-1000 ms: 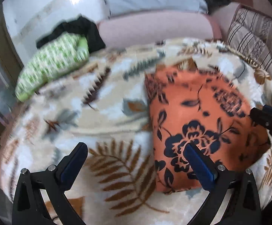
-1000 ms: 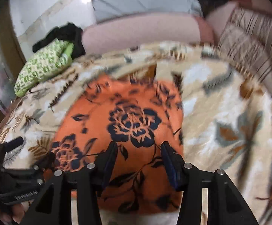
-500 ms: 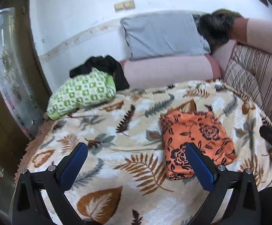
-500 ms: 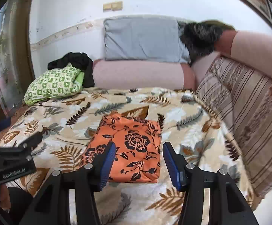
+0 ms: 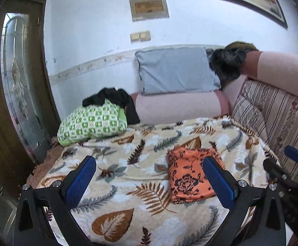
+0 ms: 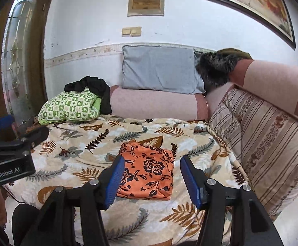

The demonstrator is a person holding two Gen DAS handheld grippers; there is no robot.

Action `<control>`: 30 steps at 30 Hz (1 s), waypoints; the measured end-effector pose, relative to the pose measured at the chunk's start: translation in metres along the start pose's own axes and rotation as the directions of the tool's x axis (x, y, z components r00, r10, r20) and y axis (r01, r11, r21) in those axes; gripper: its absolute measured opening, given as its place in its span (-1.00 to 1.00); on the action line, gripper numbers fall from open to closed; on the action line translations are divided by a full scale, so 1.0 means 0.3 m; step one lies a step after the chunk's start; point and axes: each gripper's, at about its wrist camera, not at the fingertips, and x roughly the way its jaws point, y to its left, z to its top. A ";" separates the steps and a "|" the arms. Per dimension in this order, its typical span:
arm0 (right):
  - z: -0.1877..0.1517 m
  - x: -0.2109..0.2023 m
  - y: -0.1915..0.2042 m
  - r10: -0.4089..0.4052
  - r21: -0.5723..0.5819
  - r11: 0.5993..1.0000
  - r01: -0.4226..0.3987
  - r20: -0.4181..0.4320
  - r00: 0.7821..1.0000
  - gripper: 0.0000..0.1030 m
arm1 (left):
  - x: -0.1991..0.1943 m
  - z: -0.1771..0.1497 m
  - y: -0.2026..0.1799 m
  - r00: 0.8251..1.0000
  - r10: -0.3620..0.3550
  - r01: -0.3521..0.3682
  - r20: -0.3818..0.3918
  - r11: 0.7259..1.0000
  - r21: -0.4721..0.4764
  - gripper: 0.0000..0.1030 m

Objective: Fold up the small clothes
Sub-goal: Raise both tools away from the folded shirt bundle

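Note:
An orange cloth with dark blue flowers (image 5: 190, 174) lies folded into a small rectangle on the leaf-patterned blanket (image 5: 128, 176); it also shows in the right wrist view (image 6: 149, 174). My left gripper (image 5: 149, 178) is open and empty, held back above the blanket's near part. My right gripper (image 6: 152, 181) is open and empty, held back in front of the folded cloth. Neither touches the cloth.
A green checked bundle (image 5: 91, 123) with a black garment (image 5: 116, 98) lies at the back left. A pink bolster (image 5: 177, 106) and a grey pillow (image 5: 175, 69) stand behind. Striped sofa cushions (image 6: 261, 135) line the right. A wooden door (image 5: 9, 102) is on the left.
Both grippers have pulled back and up from close over the orange cloth, so the whole bed and wall now show. The folded cloth stays where it lay.

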 end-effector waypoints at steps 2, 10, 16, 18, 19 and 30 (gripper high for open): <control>0.008 -0.037 0.002 -0.002 -0.004 1.000 0.002 0.013 1.000 0.18 | -0.053 0.023 0.001 0.999 -0.002 0.002 0.037 1.000 -0.001 1.00; 0.037 -0.152 -0.029 -0.030 0.007 1.000 0.029 0.055 0.998 0.19 | -0.194 0.084 0.015 0.994 0.028 -0.026 0.104 0.999 -0.021 1.00; 0.063 -0.247 -0.067 -0.045 0.021 0.999 0.043 0.096 0.994 0.20 | -0.307 0.141 0.014 0.989 -0.004 0.014 0.151 0.998 -0.062 1.00; 0.081 -0.301 -0.086 -0.054 0.030 0.998 0.050 0.125 0.991 0.20 | -0.359 0.165 0.004 0.983 -0.032 0.046 0.181 0.996 -0.074 1.00; 0.088 -0.318 -0.093 -0.057 0.034 0.998 0.053 0.136 0.989 0.20 | -0.377 0.174 0.000 0.980 -0.045 0.060 0.193 0.995 -0.077 1.00; 0.153 -0.437 -0.144 -0.095 0.078 0.994 0.081 0.202 0.975 0.40 | -0.391 0.153 -0.067 0.983 -0.054 0.056 0.174 0.998 -0.006 1.00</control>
